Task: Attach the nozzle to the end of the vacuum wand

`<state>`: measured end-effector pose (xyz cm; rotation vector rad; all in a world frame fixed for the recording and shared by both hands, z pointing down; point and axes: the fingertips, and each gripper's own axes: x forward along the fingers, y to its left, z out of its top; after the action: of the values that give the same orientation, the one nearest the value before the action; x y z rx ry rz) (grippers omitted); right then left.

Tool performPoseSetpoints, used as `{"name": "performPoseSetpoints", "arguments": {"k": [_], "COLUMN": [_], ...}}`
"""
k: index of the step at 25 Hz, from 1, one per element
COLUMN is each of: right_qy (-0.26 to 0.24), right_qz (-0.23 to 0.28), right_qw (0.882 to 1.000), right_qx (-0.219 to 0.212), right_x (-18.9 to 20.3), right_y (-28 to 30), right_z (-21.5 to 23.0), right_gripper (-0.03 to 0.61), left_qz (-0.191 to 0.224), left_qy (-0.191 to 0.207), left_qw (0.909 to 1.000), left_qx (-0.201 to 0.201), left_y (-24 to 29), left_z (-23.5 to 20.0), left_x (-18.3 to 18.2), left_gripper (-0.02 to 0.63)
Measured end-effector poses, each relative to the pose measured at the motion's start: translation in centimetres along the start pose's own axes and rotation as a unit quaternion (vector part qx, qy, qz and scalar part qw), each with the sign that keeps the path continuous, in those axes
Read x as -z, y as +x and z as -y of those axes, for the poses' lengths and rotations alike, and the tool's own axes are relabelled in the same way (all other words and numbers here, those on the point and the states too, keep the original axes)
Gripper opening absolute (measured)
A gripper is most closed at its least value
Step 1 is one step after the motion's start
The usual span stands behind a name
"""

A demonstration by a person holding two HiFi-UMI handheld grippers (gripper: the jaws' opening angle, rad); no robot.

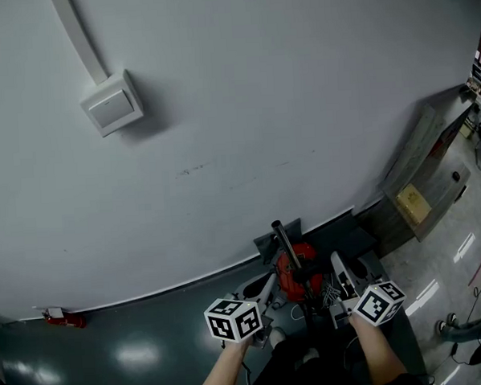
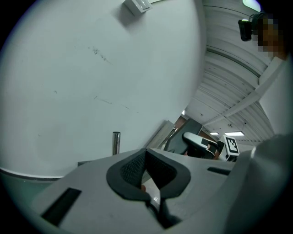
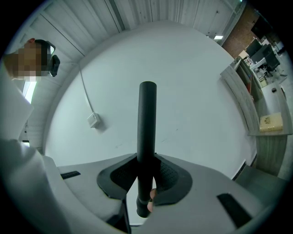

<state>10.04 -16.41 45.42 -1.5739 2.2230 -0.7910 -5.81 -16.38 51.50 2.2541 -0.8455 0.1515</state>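
My right gripper (image 3: 146, 178) is shut on a matte black tube (image 3: 147, 123), which stands upright across the jaws and rises well above them. In the head view that gripper (image 1: 337, 265) is low right of centre, beside the red vacuum body (image 1: 297, 275). A slim wand tube (image 1: 285, 243) sticks up from the vacuum toward the wall. It shows as a shiny metal end (image 2: 116, 141) in the left gripper view. My left gripper (image 2: 146, 170) is shut with nothing held between its pads. It sits left of the vacuum (image 1: 269, 281). The held tube is not distinct in the head view.
A white wall fills most of each view, with a switch box (image 1: 111, 102) and its conduit. A wooden shelf unit (image 1: 422, 166) holding a cardboard box (image 1: 414, 203) stands at the right. A small red object (image 1: 64, 319) lies on the glossy floor. Cables lie around the vacuum.
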Motion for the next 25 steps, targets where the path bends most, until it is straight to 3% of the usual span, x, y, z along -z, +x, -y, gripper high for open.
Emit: {"name": "performPoseSetpoints", "arguments": {"k": [13, 25], "right_qy": [-0.001, 0.012], "right_qz": [0.004, 0.037], "right_qw": [1.000, 0.999], "right_qx": [-0.004, -0.010], "right_x": [-1.6, -4.8], "right_y": [1.3, 4.1], "right_z": [0.6, 3.0], "right_gripper": [0.095, 0.095], "left_qz": [0.003, 0.013], "left_qy": [-0.005, 0.004], "left_qw": [0.9999, 0.9987], "left_qx": [-0.015, -0.050], "left_y": [1.2, 6.3], "left_z": [-1.0, -4.7], "left_x": [0.1, 0.7], "left_gripper": [0.005, 0.005]}}
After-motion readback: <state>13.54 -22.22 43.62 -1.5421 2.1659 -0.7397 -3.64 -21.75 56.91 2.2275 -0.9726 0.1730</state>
